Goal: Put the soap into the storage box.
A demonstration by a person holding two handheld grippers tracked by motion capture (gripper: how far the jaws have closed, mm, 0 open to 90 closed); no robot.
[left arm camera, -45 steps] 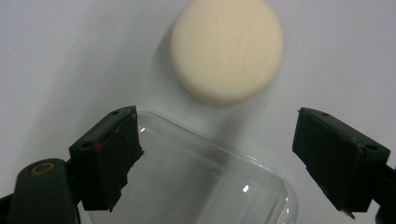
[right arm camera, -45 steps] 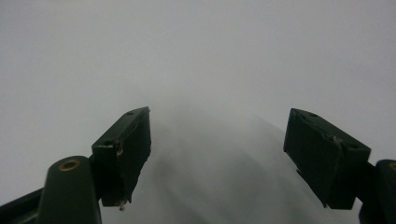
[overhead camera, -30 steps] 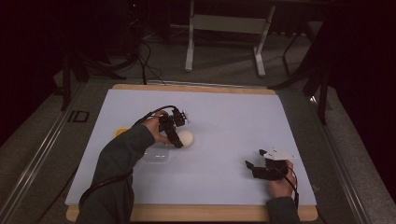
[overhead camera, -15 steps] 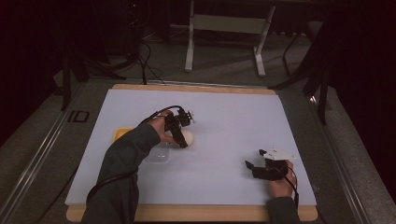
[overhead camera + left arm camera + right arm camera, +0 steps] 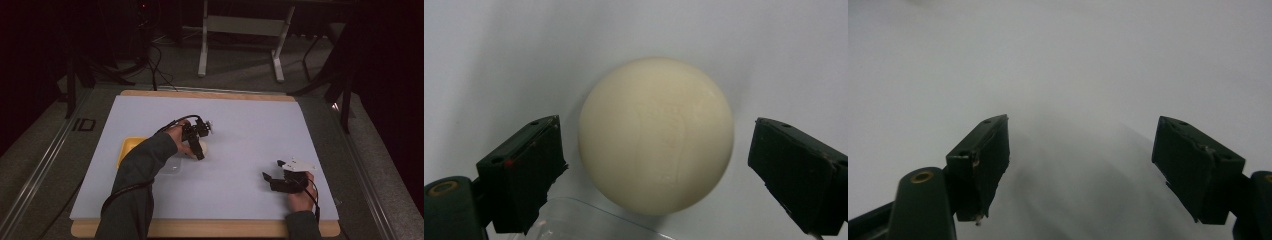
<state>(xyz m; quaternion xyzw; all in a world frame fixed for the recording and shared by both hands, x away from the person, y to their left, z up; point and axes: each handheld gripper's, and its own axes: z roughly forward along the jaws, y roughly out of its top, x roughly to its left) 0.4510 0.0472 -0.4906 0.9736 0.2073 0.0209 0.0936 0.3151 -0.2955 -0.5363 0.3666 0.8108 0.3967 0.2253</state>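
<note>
A cream-colored ball (image 5: 656,135) is framed between the jaws of the left gripper (image 5: 664,175), which are spread wide, with a clear gap seen on each side, so nothing is actually clamped. The ball is sat on the white table surface (image 5: 250,125), roughly mid-table and a bit left of center in the high view, where it's mostly covered by the left gripper (image 5: 200,150) above it. Right at the bottom of the left gripper view, the curved edge of a clear plastic piece (image 5: 589,220) is seen touching or just overlapping the ball's near side; can't be told which. A yellow tray (image 5: 127,147) is partly hidden behind the left sleeve. The right gripper (image 5: 272,180) is parked well apart, near the table's front right, and its jaws are held wide open over bare white surface, as shown in the right gripper view (image 5: 1080,170).
</note>
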